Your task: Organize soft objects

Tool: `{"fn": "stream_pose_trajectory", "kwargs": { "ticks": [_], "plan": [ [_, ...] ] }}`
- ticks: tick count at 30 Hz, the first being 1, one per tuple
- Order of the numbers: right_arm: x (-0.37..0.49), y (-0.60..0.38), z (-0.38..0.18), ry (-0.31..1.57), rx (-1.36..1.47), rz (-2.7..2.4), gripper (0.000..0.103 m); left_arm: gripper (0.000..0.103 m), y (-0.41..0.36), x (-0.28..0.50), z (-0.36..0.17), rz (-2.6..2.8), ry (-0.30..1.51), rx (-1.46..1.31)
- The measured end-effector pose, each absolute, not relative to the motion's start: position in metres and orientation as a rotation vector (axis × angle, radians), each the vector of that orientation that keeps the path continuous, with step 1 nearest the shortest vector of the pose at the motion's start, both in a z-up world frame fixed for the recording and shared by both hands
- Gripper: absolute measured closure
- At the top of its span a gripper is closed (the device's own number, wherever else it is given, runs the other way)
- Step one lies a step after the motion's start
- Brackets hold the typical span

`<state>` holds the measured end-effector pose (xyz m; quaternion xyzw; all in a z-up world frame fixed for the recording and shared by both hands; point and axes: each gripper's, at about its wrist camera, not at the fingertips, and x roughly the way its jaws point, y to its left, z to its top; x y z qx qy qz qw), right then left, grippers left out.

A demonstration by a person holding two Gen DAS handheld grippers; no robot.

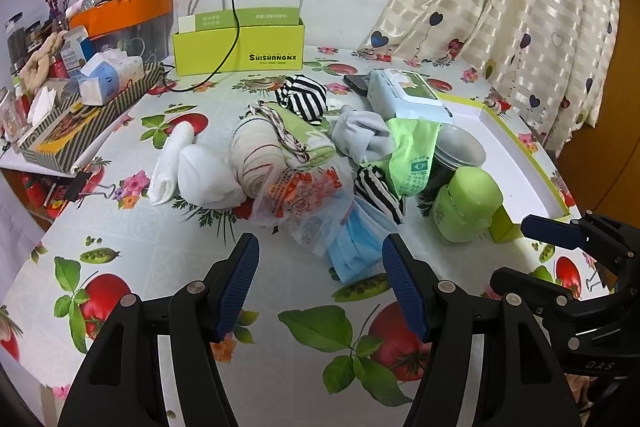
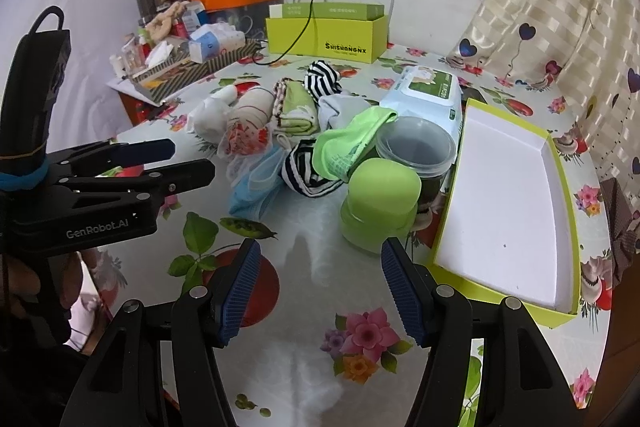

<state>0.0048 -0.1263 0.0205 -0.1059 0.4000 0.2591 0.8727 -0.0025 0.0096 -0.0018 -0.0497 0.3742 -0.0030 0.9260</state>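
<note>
both claws agape: left claw (image 1: 320, 283), right claw (image 2: 320, 285), empty.

The desk (image 1: 132, 251) wears a glossy cloth printed with tomatoes, flowers and leaves. At its centre lies a heap of soft things: a white rolled towel (image 1: 200, 175), a striped cream towel roll (image 1: 256, 159), a folded green cloth (image 1: 304, 139), black-and-white striped socks (image 1: 302, 97), a grey sock (image 1: 360, 135) and blue face masks (image 1: 352, 247). At three o'clock of the heap stand a green bottle (image 2: 378, 207) and an open lime box lid (image 2: 508, 203). At twelve o'clock sits a lime box (image 1: 240, 47), with a wet-wipe pack (image 2: 424, 95) at two o'clock.
</note>
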Motion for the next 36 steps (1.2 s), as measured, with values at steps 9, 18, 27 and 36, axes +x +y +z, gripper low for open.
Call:
{"fn": "stream_pose_trajectory", "kwargs": {
  "ticks": [9, 18, 27, 36],
  "plan": [
    [0.0058, -0.1256, 0.0220, 0.829, -0.217, 0.556, 0.040, 0.038, 0.0136, -0.0009, -0.0019, -0.008, 0.765, -0.113],
    [0.0060, -0.1228, 0.0238, 0.822, -0.217, 0.565, 0.039, 0.038, 0.0134, 0.0003, -0.0022, -0.008, 0.768, -0.111],
    [0.0093, -0.1208, 0.0258, 0.818, -0.216, 0.576, 0.039, 0.038, 0.0145, 0.0020, -0.0021, -0.007, 0.765, -0.109],
    [0.0125, -0.1174, 0.0288, 0.811, -0.214, 0.588, 0.039, 0.038, 0.0171, 0.0048, -0.0072, 0.025, 0.777, -0.094]
  ]
}}
